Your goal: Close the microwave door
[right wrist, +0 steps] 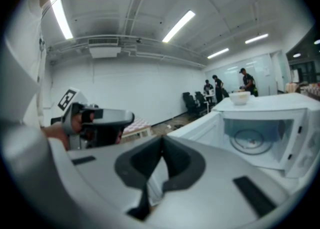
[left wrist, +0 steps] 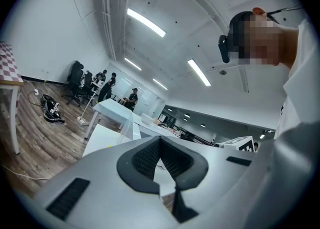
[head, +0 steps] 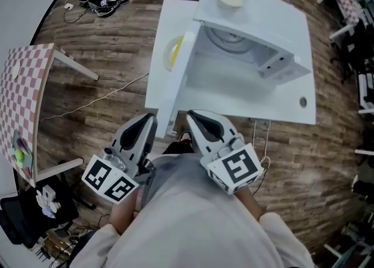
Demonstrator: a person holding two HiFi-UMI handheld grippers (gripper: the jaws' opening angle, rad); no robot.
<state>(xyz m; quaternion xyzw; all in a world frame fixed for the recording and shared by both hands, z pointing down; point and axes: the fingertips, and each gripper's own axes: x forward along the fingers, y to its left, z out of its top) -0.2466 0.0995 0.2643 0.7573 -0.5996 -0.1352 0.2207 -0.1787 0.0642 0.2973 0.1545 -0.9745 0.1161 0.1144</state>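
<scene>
Facing one open microwave (head: 274, 18): two tools (head: 152, 118) (head: 190, 114)

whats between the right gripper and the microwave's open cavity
Only bare white table lies between the right gripper and the microwave cavity, seen in the head view; the open door stands left of that stretch.

White box-shaped microwave (head: 257, 44) stands upright on white desk (head: 280, 103), open front facing the person. Its white hinged door (head: 181, 79) is wide open, swung out on the microwave's left side, standing on edge roughly square to the front. Cavity is white inside, with a round glass turntable (head: 231, 38) flat on its floor. In the right gripper view, microwave (right wrist: 265, 133) sits right, door (right wrist: 200, 128) angled out leftward.
</scene>
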